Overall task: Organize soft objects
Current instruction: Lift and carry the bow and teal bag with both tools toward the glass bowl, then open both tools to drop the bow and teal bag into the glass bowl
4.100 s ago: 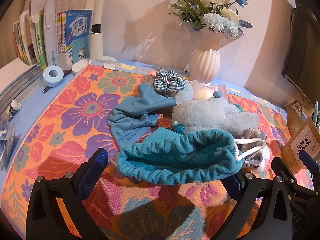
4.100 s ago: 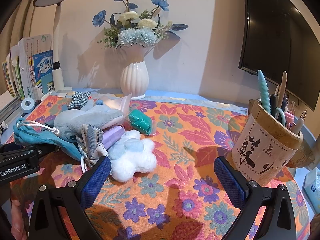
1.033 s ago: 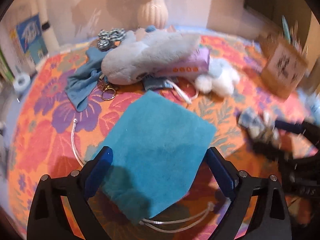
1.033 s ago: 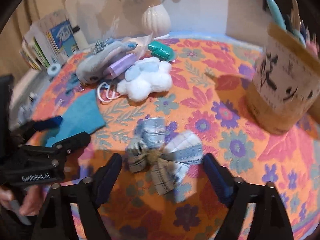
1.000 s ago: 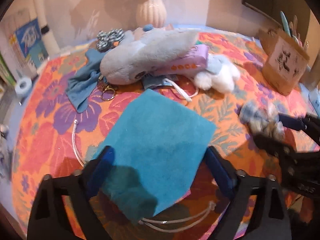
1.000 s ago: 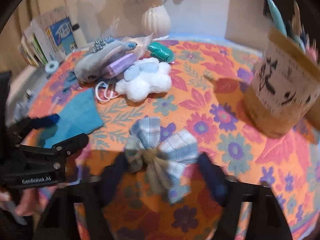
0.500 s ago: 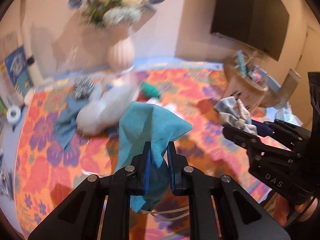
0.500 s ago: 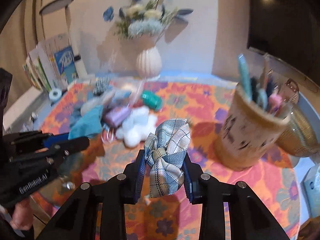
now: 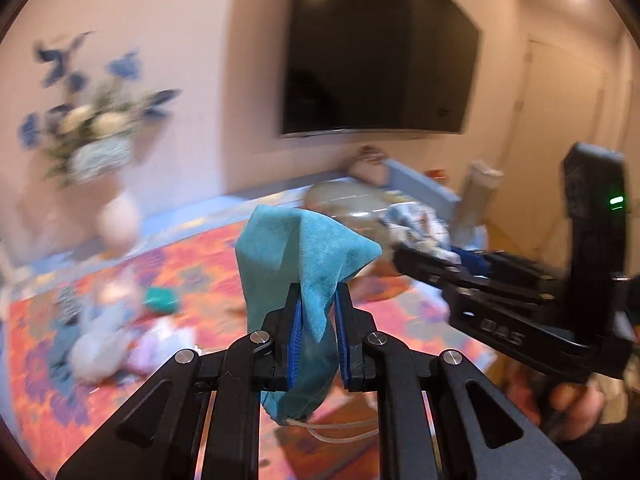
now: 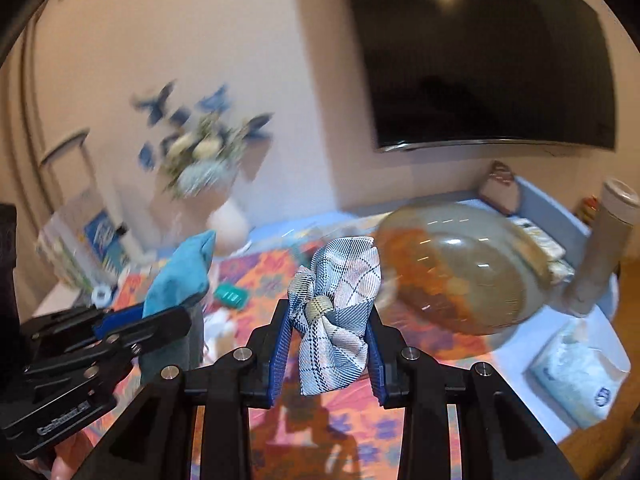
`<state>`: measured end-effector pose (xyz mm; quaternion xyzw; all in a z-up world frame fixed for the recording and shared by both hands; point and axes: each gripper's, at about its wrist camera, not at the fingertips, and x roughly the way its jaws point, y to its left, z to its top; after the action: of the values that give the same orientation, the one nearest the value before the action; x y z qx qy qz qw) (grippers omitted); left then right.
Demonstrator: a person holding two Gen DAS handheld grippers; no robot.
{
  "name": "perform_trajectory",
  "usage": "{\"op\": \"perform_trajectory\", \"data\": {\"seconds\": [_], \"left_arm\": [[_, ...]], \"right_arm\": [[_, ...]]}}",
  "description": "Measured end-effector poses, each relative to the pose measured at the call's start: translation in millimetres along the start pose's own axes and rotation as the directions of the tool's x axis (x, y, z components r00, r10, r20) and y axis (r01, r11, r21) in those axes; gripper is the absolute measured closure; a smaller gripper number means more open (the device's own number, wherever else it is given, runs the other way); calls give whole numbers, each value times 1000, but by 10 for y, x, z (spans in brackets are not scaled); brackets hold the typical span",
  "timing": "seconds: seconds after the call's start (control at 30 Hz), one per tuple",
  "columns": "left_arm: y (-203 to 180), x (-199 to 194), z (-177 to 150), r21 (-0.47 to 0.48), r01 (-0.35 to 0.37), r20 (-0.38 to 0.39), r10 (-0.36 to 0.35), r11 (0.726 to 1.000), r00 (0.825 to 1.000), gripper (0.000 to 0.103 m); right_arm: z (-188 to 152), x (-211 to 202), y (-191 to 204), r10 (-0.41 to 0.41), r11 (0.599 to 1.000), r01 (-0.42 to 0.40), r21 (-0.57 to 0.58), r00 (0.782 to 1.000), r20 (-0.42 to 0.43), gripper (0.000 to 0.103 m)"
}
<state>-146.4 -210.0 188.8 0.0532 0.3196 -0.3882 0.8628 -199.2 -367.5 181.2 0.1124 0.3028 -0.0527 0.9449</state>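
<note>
The drawstring pouch (image 9: 298, 264) is teal. The bow (image 10: 338, 312) has a blue, white and pink plaid. The tablecloth (image 9: 200, 264) has orange, pink and purple flowers.

Both grippers are held above the table (image 10: 516, 364), side by side and near each other. The left gripper (image 9: 317, 332) is filled by a teal pouch (image 9: 304, 264), the right gripper (image 10: 327, 346) by a plaid bow (image 10: 338, 308). To the right, the way is blocked by a glass jar (image 10: 452, 268), a flask (image 10: 604, 256) and a tissue pack (image 10: 576, 376). To the left, toys (image 9: 116, 340) are piled; a vase (image 10: 226, 224) stands behind. Bare flowered cloth (image 10: 452, 348) is left below the jaws.
</note>
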Motion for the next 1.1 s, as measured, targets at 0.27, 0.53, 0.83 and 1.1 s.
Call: {"op": "perform_trajectory", "data": {"seconds": [0.27, 0.53, 0.83, 1.1], "left_arm": [[-299, 77, 621, -19, 330, 11, -330, 944, 944, 91], [-726, 344, 1130, 30, 349, 48, -350, 937, 935, 91], [-709, 1260, 1310, -18, 245, -37, -245, 969, 969, 91], [-506, 1602, 1360, -27, 202, 6, -202, 979, 979, 34]], "right_arm": [[128, -323, -652, -88, 989, 80, 122, 994, 65, 70], [398, -392, -985, -173, 973, 149, 178, 977, 128, 69], [544, 164, -1287, -214, 946, 200, 255, 976, 29, 69], [562, 555, -1448, -229, 928, 238, 287, 971, -65, 39]]}}
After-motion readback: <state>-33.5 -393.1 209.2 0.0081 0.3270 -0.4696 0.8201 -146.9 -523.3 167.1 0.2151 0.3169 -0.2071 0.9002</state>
